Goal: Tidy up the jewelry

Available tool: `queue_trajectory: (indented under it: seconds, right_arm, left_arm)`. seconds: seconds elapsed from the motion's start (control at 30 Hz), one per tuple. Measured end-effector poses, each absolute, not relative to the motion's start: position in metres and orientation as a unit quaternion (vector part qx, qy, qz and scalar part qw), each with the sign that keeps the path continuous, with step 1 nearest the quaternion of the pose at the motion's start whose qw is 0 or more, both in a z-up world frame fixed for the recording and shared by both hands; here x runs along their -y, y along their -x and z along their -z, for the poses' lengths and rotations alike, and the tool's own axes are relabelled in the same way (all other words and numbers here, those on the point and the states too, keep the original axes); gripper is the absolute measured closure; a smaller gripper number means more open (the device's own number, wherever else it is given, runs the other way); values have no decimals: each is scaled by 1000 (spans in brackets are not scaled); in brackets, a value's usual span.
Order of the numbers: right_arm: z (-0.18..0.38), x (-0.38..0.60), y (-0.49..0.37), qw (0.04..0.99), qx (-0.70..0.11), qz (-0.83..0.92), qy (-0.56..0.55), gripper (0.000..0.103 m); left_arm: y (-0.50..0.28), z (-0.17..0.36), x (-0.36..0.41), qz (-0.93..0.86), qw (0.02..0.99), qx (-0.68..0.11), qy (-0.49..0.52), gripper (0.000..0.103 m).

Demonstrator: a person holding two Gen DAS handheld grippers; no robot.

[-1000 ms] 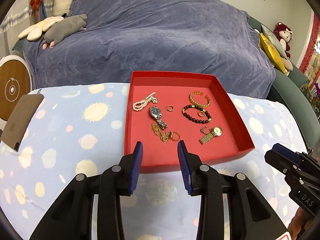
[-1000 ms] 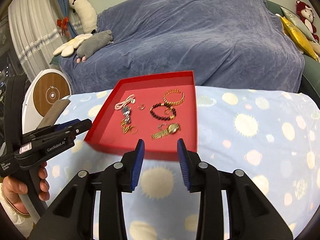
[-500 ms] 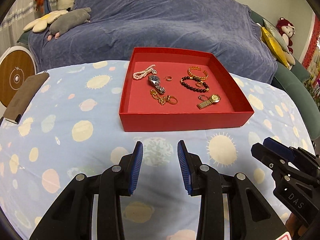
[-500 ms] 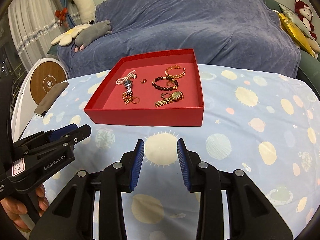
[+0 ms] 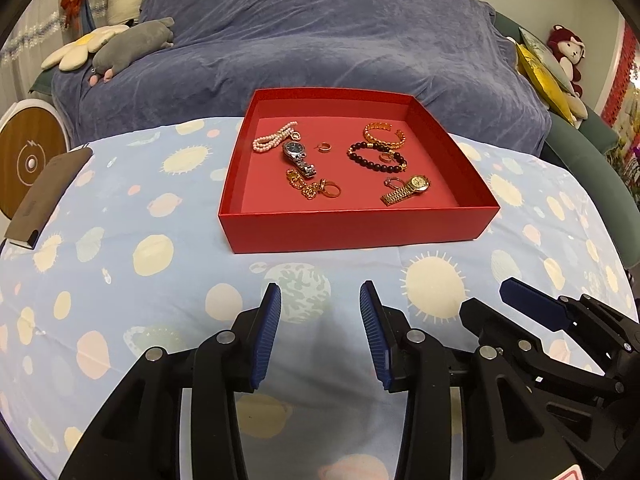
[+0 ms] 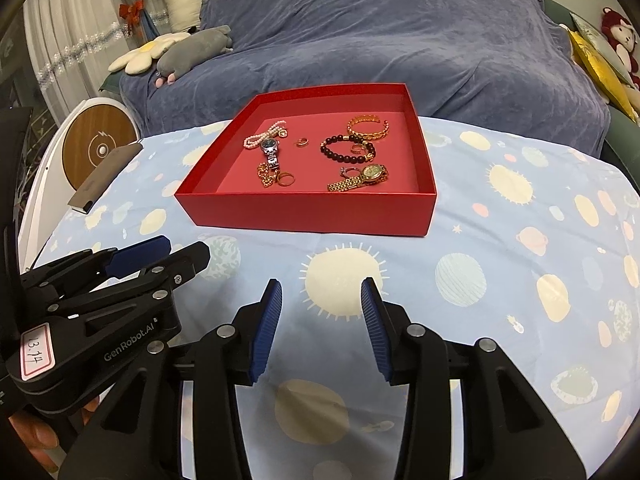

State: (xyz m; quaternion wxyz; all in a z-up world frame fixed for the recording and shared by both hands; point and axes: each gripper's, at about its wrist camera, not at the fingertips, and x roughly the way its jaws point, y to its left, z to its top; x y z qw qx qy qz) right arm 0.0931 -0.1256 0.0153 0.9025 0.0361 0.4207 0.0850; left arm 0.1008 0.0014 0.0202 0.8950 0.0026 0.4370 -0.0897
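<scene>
1. We held the left gripper (image 5: 320, 300) tilted downward over the planet-print tablecloth (image 5: 120, 240), on the near side of the red tray (image 5: 360, 232). Its blue-padded jaws had just been opening and stood moderately apart with nothing between them.
2. Our right gripper (image 6: 322, 294) hung beside it at a like downward tilt, its jaws also just widening, apart and empty above a pale sun on the cloth.
3. From the right wrist view, the left tool's black body read "GenRobot.AI"; a red-bordered label (image 6: 37, 350) carried handwriting that looked like "13.14". Fingers (image 6: 36, 436) showed beneath it.
4. The jewelry lay in the tray: a pearl bracelet (image 5: 274, 138), silver watch (image 5: 298, 154), gold chain (image 5: 306, 186), dark bead bracelet (image 5: 374, 158), gold bangle (image 5: 384, 134), and gold watch (image 5: 406, 190).
</scene>
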Motion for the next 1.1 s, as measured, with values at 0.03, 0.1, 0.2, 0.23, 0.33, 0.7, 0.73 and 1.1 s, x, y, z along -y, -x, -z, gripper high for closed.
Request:
queue_trajectory:
  seconds: [0.03,0.1,0.2,0.23,0.33,0.7,0.73,1.1]
  right_arm:
    - [-15,125,-93,903,-420,-86,-34,63]
    - [-15,124,-92,903,-419,-84,-32,63]
    - [-15,124,-92,903,-419,-84,-34,63]
    - [-16,124,-92,903,-419,-84,-34,63]
    - [-17,125,-93,904,-418,-82,-36,63]
    - [-17,129,-96,904,-419,-75,-38,63]
    - [-16,129,-96,904,-420,-75,-37,63]
    - [-9,124,-99,903,-424,-67,-31,63]
  left_arm:
    - [-100,-21,-1,89,895,-436,-3,64]
    - [-100,-22,-1,87,896,-435,-5,64]
    - [-100,-22,-1,88,896,-436,-3,64]
    - [-100,-23,-1,87,896,-435,-3,64]
    - [-100,-24,1,84,897,-434,-4,64]
    - [-103,-24,2,85,898,-432,0,64]
    - [-103,-23,3,84,898,-432,-1,64]
    - [-106,-17,1,71,897,-436,-14,57]
